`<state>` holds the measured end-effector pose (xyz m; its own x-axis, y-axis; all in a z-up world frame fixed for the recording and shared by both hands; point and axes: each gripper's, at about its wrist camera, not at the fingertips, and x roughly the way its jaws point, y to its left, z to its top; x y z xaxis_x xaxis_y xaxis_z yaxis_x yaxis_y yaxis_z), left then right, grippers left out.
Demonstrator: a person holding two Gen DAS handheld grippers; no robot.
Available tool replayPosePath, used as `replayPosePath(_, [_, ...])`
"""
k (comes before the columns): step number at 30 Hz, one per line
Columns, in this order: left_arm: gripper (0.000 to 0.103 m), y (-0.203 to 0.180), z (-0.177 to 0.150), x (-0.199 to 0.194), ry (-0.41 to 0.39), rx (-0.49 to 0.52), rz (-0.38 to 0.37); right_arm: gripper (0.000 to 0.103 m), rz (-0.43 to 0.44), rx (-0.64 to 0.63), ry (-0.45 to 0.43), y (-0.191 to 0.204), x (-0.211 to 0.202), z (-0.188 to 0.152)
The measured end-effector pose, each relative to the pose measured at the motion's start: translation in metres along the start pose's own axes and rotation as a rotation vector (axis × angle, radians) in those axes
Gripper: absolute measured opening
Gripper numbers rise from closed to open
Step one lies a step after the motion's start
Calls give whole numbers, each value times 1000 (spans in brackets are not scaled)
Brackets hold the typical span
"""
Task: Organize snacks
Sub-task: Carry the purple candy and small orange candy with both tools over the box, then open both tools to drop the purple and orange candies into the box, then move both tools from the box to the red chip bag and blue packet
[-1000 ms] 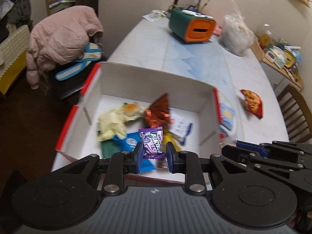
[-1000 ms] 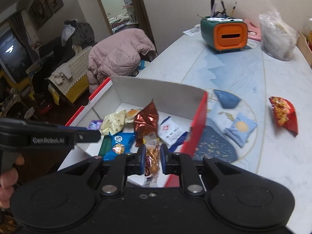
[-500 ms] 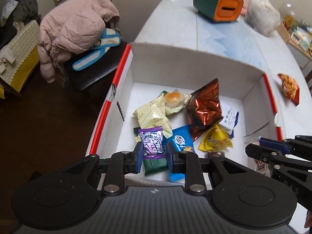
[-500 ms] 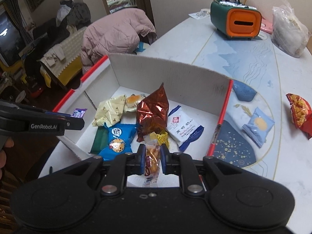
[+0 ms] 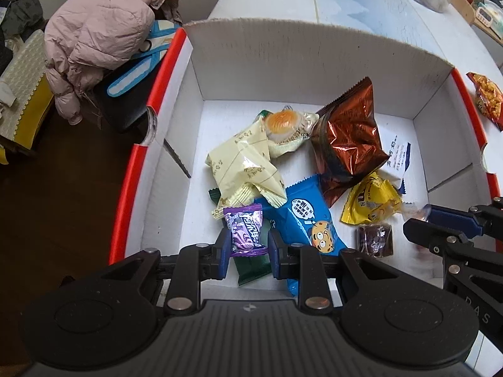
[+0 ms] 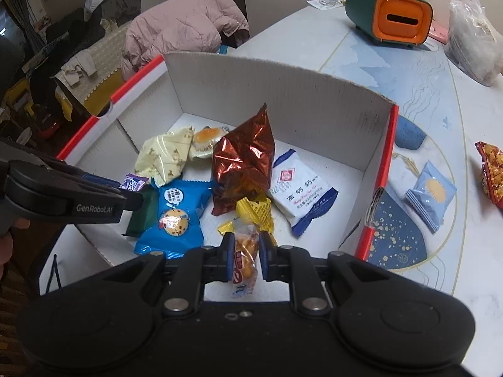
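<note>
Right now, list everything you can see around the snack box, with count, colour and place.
White cardboard box with red rim: 1, on table.
Purple candy wrapper: 1, in left gripper, over box.
Clear packet of orange snack: 1, in right gripper, over box.
Copper foil bag: 1, box middle.
Blue cookie packet: 1, box front.
White packet with blue ends: 1, box right.
Pale blue packet: 1, table, right of box.
Green and orange organiser: 1, far table.
Pink jacket: 1, beyond the table's left edge.
Left gripper: shut.
Right gripper: shut.
</note>
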<state>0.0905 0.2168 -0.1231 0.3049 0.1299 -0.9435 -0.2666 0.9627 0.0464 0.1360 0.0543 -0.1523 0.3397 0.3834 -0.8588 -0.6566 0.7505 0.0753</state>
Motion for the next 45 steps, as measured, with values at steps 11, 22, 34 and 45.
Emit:
replayPosePath(11, [24,-3,-6,-1,3,29,7,24,21,7,4,1,0,0])
replayPosePath(22, [25,-3,-10,-29,-80,38,-24,36,60,14,-36,2,-21,-3])
replayPosePath(34, [28,-19,-17,-72,-184,47,-113,60,73,37,-128,-6,-67,-6])
replayPosePath(45, [46,-44,-22,-100,-262,54,-184,78,85,86,-218,-36,-109,-16])
